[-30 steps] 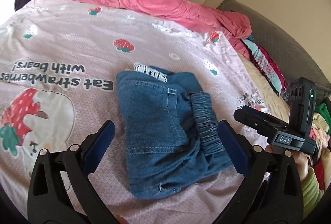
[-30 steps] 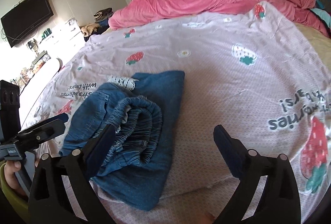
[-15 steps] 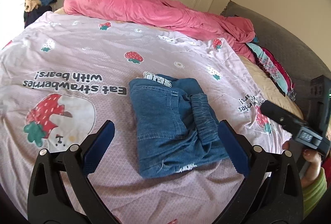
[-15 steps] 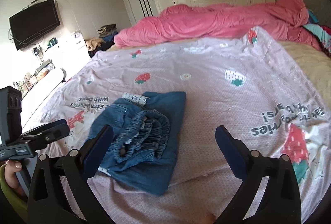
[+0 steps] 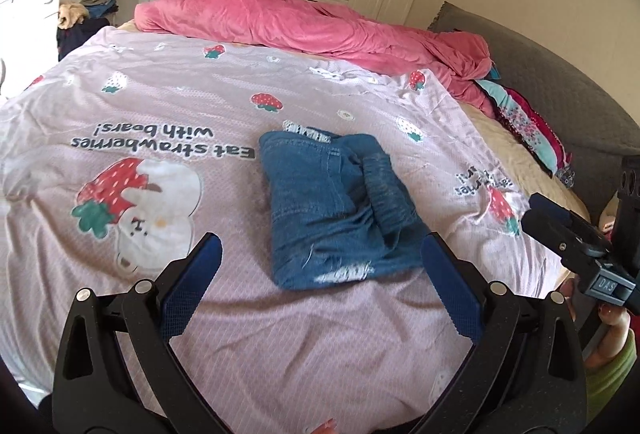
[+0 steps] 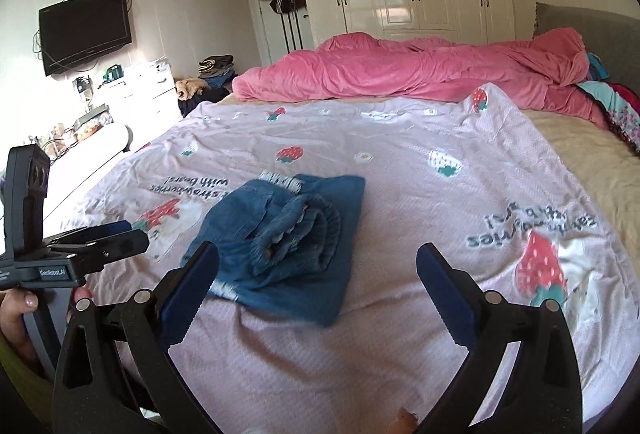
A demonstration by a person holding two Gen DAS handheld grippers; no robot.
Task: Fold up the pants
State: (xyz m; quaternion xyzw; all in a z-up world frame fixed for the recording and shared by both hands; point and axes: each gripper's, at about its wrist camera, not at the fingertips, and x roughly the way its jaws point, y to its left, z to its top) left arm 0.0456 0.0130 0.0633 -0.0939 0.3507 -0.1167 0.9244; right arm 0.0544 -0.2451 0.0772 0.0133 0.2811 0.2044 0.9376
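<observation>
Your left hand-held gripper (image 5: 318,274) hangs wide open and empty above the bedspread (image 5: 280,354), and your right hand-held gripper (image 6: 318,280) is just as open, nothing between its fingers. Folded denim pants (image 5: 336,205) sit mid-bed, beyond both.

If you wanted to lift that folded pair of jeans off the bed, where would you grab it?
Probably the bunched elastic waistband of the jeans, from the right: it stands up as a thick roll, while the other edges lie flat against the bedsheet.
</observation>
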